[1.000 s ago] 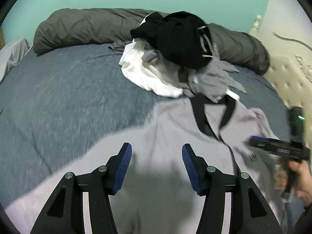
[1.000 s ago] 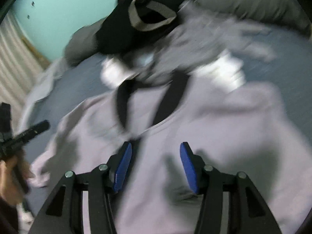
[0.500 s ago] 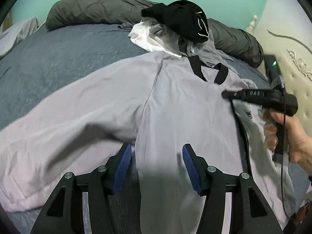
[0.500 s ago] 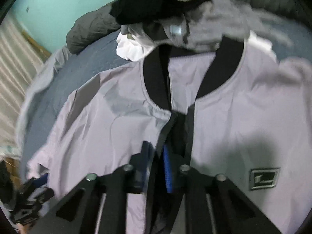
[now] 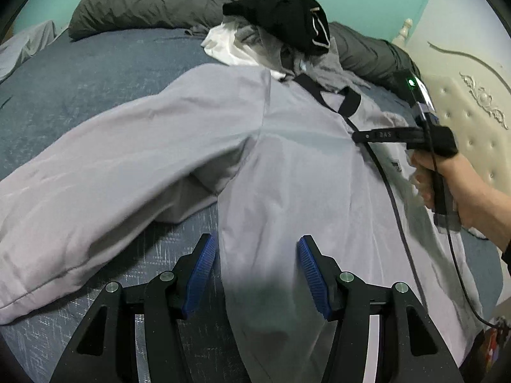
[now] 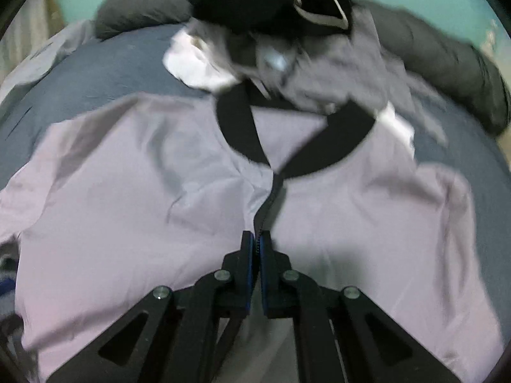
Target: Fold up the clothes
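A light grey zip jacket with a black collar lies spread front-up on the blue bed. Its left sleeve stretches out to the left. My left gripper is open and empty, hovering over the jacket's lower left side. My right gripper is shut on the jacket's zipper edge at mid-chest; it also shows in the left wrist view, held by a hand over the zipper line.
A pile of clothes, black, white and grey, sits just beyond the collar. A dark grey rolled duvet runs along the teal wall. A cream tufted headboard stands at the right.
The right gripper closed on the zipper edge and now sits slightly lower on the chest. The left gripper pulled back, showing the whole left sleeve and side; it stayed open.
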